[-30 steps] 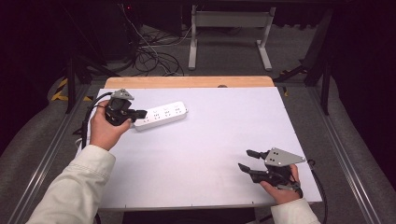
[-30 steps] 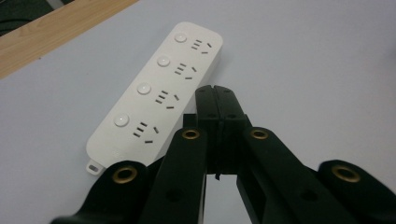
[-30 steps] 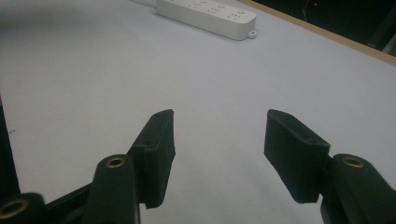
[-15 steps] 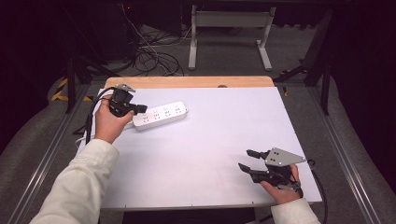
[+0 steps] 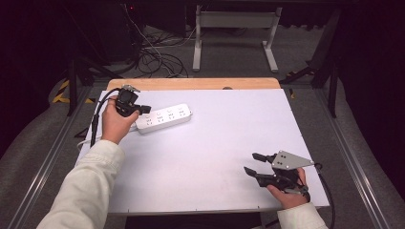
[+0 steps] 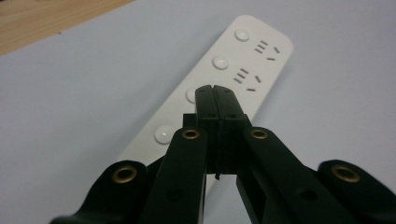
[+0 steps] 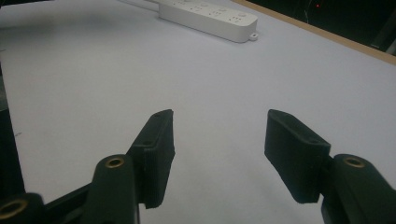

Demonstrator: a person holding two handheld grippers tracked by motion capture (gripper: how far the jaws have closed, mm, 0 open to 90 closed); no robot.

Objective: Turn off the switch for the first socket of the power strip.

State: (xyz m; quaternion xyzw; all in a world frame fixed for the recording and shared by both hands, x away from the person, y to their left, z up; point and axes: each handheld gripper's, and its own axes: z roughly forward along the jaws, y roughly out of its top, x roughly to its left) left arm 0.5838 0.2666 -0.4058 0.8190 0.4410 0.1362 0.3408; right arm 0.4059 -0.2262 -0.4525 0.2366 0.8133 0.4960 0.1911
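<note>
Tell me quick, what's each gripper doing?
Left gripper: jaws shut, empty, over the power strip.
Right gripper: jaws open, empty.

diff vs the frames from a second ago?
The left tool, jaws shut with nothing between them, has shifted toward the table's far edge and now sits over the near end of the white power strip. The strip lies where it was. The right tool stays put near the front right corner, jaws apart and empty, having just opened slightly.

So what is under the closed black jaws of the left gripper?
The long white plastic power strip lies under the left gripper, on the white table top. One round button is partly covered, and any contact is hidden.
</note>
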